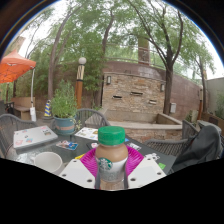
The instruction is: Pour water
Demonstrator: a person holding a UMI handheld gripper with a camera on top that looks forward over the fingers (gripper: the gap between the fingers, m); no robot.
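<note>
Outdoors, we see a glass-topped patio table (60, 150) with a smooth, reflective surface, and on it the bottle (112, 155): a rounded glass bottle with a ribbed green screw cap (112, 135) and a pale label bearing a green round logo. Its contents look light brown. We cannot confirm any water inside it.

We locate the bottle directly between the two fingers of the gripper (112, 170). The left finger (78, 172) and right finger (146, 172) are pale, flat and blocky, and each carries a magenta pad (90, 158) on its inner face. The pads sit right against the bottle's sides; we cannot tell whether both press on it or whether a thin gap remains, nor whether the bottle rests on the table. The fingers stand about a bottle's width apart.

To the left, near the fingers, we note a white round cup (46, 160). Farther left and beyond it stands a potted green plant (63, 105) in a glazed blue-grey pot. Flat papers (30, 137) lie on the table at far left. Metal mesh chairs (90, 117) surround the far side of the table.

Beyond the table we see a rough stacked-stone wall (135, 95), tall trees (165, 40) with thin trunks, and an orange umbrella (14, 68) at far left.
</note>
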